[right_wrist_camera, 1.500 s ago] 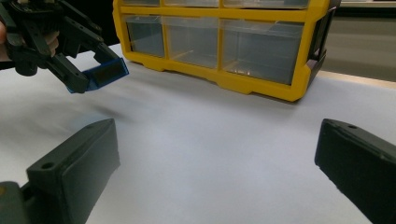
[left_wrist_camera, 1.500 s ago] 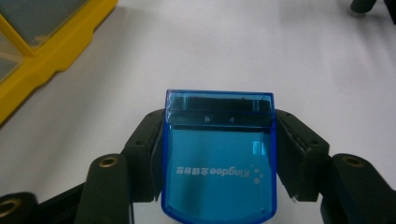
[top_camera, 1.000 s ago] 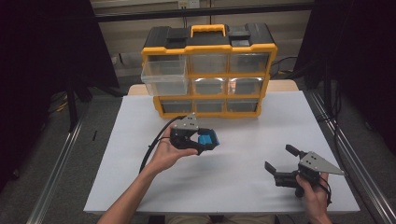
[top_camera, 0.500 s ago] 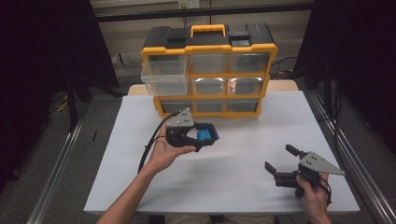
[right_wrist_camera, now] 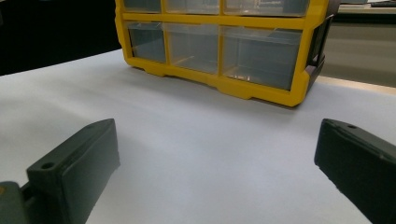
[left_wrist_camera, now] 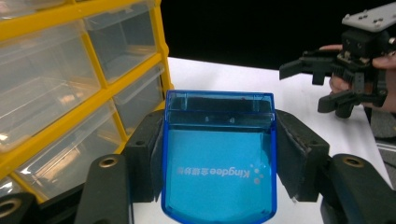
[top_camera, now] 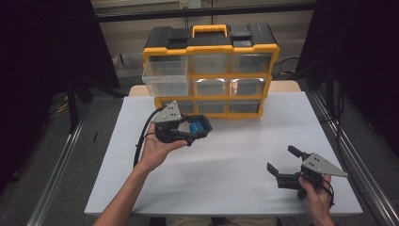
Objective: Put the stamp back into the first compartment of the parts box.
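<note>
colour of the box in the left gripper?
Translucent blue box with white lettering, clamped in the left gripper. Shows best in the left gripper view.

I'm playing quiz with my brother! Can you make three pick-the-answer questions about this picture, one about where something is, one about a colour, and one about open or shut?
1. Where is the pulled-out drawer of the organizer?
A. top left
B. bottom right
C. middle

2. What colour is the box in the left gripper?
A. red
B. blue
C. green

3. How is the right gripper?
A. shut on a box
B. open
C. shut on a drawer

Answers: 1 A, that drawer sticks out at the top left. 2 B, clear blue plastic. 3 B, jaws wide apart over bare table.
</note>
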Motion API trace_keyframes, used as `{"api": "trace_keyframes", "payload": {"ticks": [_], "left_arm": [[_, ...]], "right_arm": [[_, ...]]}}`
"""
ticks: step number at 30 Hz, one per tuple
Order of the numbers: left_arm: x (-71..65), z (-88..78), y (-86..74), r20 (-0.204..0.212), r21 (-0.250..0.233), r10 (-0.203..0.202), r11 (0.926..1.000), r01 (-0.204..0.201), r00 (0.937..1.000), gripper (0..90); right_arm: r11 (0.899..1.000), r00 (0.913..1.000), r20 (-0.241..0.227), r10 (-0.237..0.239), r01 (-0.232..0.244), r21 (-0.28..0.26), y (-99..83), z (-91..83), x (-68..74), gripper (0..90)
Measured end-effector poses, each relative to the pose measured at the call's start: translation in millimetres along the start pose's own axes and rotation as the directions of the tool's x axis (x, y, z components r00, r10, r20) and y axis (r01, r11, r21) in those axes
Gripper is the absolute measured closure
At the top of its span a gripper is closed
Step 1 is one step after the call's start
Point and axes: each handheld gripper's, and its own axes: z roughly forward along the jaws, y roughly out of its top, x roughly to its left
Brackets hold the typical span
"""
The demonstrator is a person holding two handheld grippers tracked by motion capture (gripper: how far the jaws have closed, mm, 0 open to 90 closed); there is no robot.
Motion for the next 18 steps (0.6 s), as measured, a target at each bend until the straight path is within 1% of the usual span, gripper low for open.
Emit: {"api": "trace_keyframes", "payload": {"ticks": [1,2,3,4,6,7,8,9,11,13,14,15,16,17,18], "left_arm": [[-0.2,-1.1,0.7,-0.001,-0.004,-0.003,1.0000,0.003,1.0000,41.1],[-0.4,-2.0,1.6,-0.001,0.005,-0.002,1.0000,0.002,1.0000,41.1],[-0.7,-1.2,2.1,0.011,-0.006,0.000,1.0000,0.000,0.9999,41.1],[-1.7,-1.8,3.7,0.001,-0.004,0.009,1.0000,-0.009,1.0000,41.1],[-3.1,-2.2,5.9,0.014,-0.019,-0.003,0.9998,0.003,0.9999,41.1],[-3.5,-3.8,7.6,0.003,-0.012,0.005,0.9999,-0.005,1.0000,41.1],[-4.3,-4.6,9.2,0.011,-0.022,-0.001,0.9997,0.001,0.9999,41.1],[-4.0,-6.2,11.1,0.011,-0.026,0.005,0.9996,-0.005,0.9999,41.1],[-5.4,-10.9,15.2,-0.003,-0.035,0.000,0.9994,0.000,1.0000,41.1],[-4.3,-15.7,19.6,0.003,-0.040,0.015,0.9991,-0.015,0.9999,41.1],[-5.0,-17.9,21.6,-0.011,-0.047,0.010,0.9988,-0.011,0.9999,41.1],[-4.1,-19.8,23.4,-0.001,-0.046,0.022,0.9987,-0.022,0.9998,41.1],[-4.8,-21.1,24.9,-0.010,-0.061,0.000,0.9981,-0.001,0.9999,41.0],[-3.7,-22.5,25.7,-0.008,-0.058,0.006,0.9983,-0.007,1.0000,41.1],[-3.1,-24.2,26.7,-0.014,-0.060,0.006,0.9981,-0.007,0.9999,41.1]], "right_arm": [[1.000,1.0000,-0.001,0.000,0.000,0.000,0.0,-0.1,0.1,0.0],[1.000,1.0000,0.000,0.000,0.000,0.000,0.0,0.0,0.1,0.0],[1.000,1.0000,0.000,-0.001,0.001,0.000,0.0,0.0,0.0,0.0],[1.000,1.0000,0.001,-0.001,0.001,0.001,0.0,0.2,0.0,0.0],[1.000,1.0000,0.000,-0.001,0.001,0.003,0.0,0.4,-0.1,0.0],[1.000,1.0000,-0.001,-0.001,0.001,0.002,0.0,0.4,0.0,0.0],[1.000,1.0000,-0.001,0.000,0.000,0.001,-0.1,0.4,0.2,0.0],[1.000,1.0000,-0.001,0.000,0.000,0.001,-0.1,0.4,0.2,0.0],[1.000,1.0000,-0.001,-0.001,0.001,-0.003,0.0,0.4,-0.2,0.0],[1.000,1.0000,0.000,0.001,-0.001,-0.001,0.1,0.2,-0.3,0.0],[1.000,1.0000,0.004,0.002,-0.002,-0.003,0.1,0.2,-0.2,0.0],[1.000,1.0000,0.001,0.001,-0.001,-0.003,0.2,0.4,-0.4,0.0],[1.000,1.0000,-0.003,-0.001,0.001,-0.003,0.2,0.3,-0.4,0.0],[1.000,1.0000,-0.004,0.002,-0.002,-0.004,0.3,0.3,0.1,0.0],[1.000,1.0000,-0.002,0.003,-0.003,-0.005,0.3,-0.1,0.3,0.0]]}}
